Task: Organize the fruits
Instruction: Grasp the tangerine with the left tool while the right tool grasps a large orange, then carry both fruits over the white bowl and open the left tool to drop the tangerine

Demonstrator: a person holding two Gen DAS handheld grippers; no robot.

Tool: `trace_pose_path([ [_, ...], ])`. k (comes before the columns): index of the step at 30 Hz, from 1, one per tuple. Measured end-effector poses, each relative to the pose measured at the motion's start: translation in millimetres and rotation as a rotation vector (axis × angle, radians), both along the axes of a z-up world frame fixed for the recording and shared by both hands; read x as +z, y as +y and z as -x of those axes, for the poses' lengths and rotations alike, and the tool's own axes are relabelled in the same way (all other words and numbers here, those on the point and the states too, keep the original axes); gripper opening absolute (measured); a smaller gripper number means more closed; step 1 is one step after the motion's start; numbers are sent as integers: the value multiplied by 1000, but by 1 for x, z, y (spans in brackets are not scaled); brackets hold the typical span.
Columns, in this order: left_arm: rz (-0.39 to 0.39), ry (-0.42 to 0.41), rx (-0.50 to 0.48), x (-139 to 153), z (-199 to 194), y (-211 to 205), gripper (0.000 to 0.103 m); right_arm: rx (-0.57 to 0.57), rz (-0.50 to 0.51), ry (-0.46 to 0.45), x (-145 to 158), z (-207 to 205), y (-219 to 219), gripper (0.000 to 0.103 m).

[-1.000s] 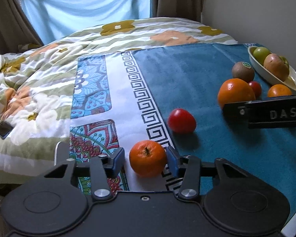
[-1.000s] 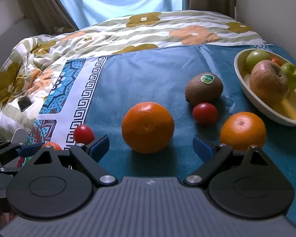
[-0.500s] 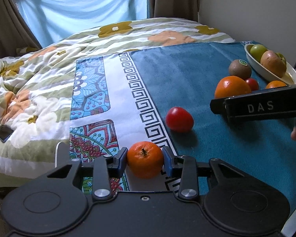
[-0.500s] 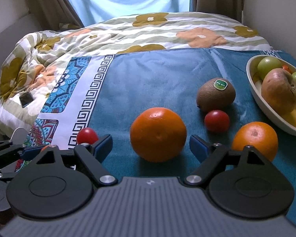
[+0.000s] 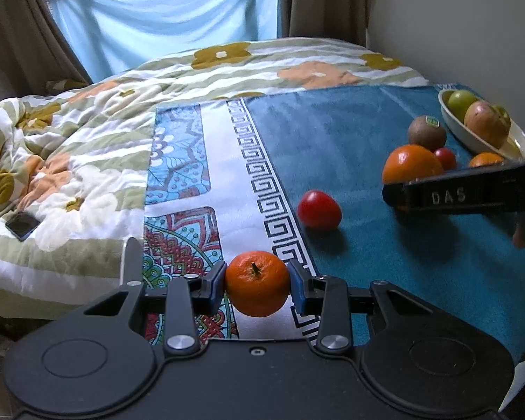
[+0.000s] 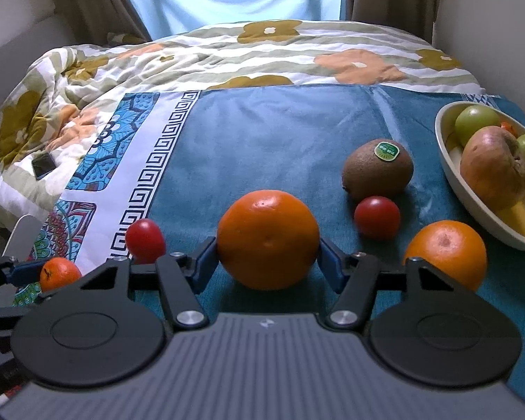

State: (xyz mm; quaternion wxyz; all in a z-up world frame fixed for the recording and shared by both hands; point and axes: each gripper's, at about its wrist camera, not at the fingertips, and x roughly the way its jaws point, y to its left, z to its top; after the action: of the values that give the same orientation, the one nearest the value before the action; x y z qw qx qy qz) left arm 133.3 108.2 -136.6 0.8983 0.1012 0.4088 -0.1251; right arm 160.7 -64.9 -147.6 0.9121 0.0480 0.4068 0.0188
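My left gripper [image 5: 257, 285] is shut on a small mandarin [image 5: 257, 282], held just above the patterned cloth; the mandarin also shows in the right wrist view [image 6: 59, 273]. My right gripper [image 6: 266, 260] has its blue pads against both sides of a large orange [image 6: 267, 239] resting on the teal towel [image 6: 280, 140]. A white fruit bowl [image 6: 448, 161] at the right holds apples. A kiwi [image 6: 378, 169], a red tomato [image 6: 377, 217], a second orange [image 6: 446, 253] and another tomato [image 6: 145, 239] lie loose on the towel.
The towel lies on a bed with a floral quilt [image 6: 227, 52]. A dark phone [image 6: 43, 165] lies on the quilt at the left. A wall stands close on the right behind the bowl. Curtains and a window are at the back.
My left gripper closed on the mandarin and lifted it slightly. My right gripper moved forward and closed its pads onto the large orange.
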Motion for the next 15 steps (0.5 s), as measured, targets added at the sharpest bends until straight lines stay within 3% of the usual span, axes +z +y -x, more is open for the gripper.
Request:
trace_pose_path([
  [15,13,-73,12,49,23,-23,41,6,-30,-54,41,30,-25,76],
])
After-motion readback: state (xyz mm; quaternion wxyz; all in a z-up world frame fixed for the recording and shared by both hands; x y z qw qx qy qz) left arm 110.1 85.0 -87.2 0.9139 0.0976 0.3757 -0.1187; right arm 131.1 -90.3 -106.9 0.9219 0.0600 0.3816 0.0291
